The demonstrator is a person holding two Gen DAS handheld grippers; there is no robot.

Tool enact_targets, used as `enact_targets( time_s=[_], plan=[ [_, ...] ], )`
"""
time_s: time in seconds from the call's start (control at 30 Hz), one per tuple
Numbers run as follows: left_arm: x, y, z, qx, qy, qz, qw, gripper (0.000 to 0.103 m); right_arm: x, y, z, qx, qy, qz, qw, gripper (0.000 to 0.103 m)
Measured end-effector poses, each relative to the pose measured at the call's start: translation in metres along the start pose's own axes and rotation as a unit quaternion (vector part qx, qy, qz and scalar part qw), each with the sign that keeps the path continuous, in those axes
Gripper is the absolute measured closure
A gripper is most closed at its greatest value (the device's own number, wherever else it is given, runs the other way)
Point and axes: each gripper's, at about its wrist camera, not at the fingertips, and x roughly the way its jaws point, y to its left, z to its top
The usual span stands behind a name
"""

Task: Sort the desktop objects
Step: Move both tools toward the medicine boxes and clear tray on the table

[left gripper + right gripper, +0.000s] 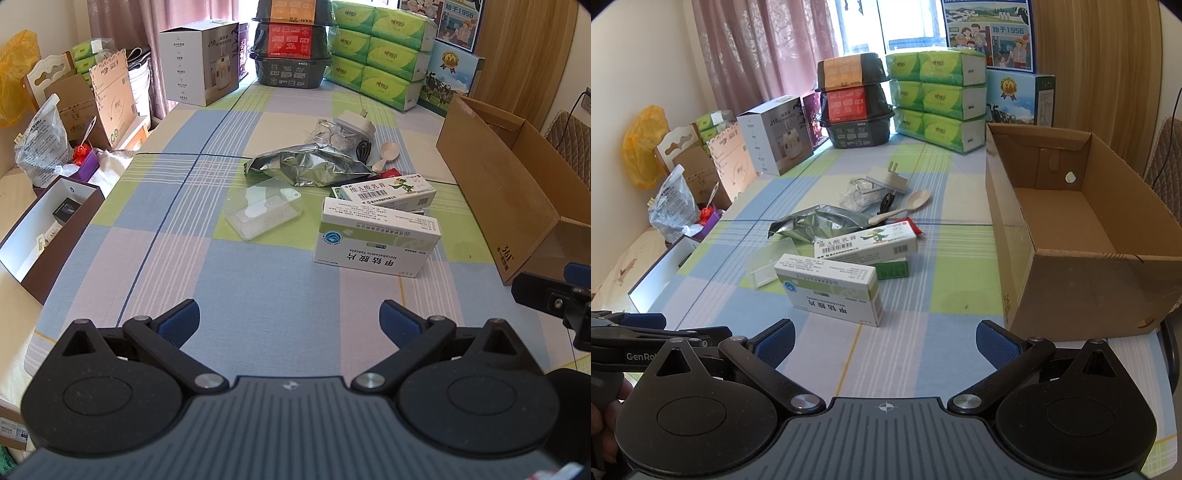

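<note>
Hovering over the near edge of the checked tablecloth (923,295), we are keeping both tools empty: the left gripper (290,319) is standing wide open, and the right gripper (884,341) is standing wide open too, with nothing between the blue pads (775,341). The things to sort are lying in a loose heap mid-table: the Mecobalamin tablet box (834,295) is sitting nearest to us, leaning on the long ointment carton (866,245), which is resting across a small green box (892,267). Beyond them we are seeing a crumpled foil bag (310,168), a clear plastic lidded case (264,212), a pale plastic spoon (905,206) and a white plug adapter with black cable (888,181). The open cardboard box (1071,229) is waiting empty on the right, well apart from the heap, and we are judging it the likely destination. The risk, as we are reading it, is the stacking: closing on the tablet box at a slant could be dragging the ointment carton along or tipping it off. The foil bag is likely slippery and could be crumpling out of a pinch, and the cable could be snagging the spoon.
</note>
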Motion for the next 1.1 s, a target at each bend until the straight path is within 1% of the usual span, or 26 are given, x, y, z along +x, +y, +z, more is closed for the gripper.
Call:
enact_targets(
  time_s=[0.3, 0.5, 0.8, 0.9, 1.0, 1.1],
  plan=[
    [-0.001, 0.002, 0.0, -0.01, -0.001, -0.005, 0.9999, 0.001, 0.0, 0.0, 0.002, -0.006, 0.001, -0.002, 1.0, 0.002],
    [-0.002, 0.008, -0.001, -0.024, -0.002, -0.011, 0.9996, 0.001, 0.0, 0.004, 0.0, -0.02, -0.002, -0.009, 1.0, 0.002],
    [0.0, 0.008, 0.002, -0.028, 0.013, -0.008, 0.9995, 0.001, 0.001, 0.004, 0.0, -0.022, -0.003, -0.01, 1.0, 0.002],
    [0.002, 0.009, 0.004, -0.029, 0.023, -0.013, 0.9992, 0.001, 0.002, 0.006, 0.0, -0.033, 0.002, -0.002, 0.999, 0.002],
    [0.002, 0.011, 0.005, -0.029, 0.034, -0.026, 0.9987, 0.001, 0.002, 0.007, 0.0, -0.04, 0.009, 0.011, 0.999, 0.002],
    [-0.003, 0.013, 0.007, -0.019, 0.032, -0.032, 0.9988, 0.001, 0.001, 0.007, 0.001, -0.044, 0.013, 0.027, 0.999, 0.002]
  ],
)
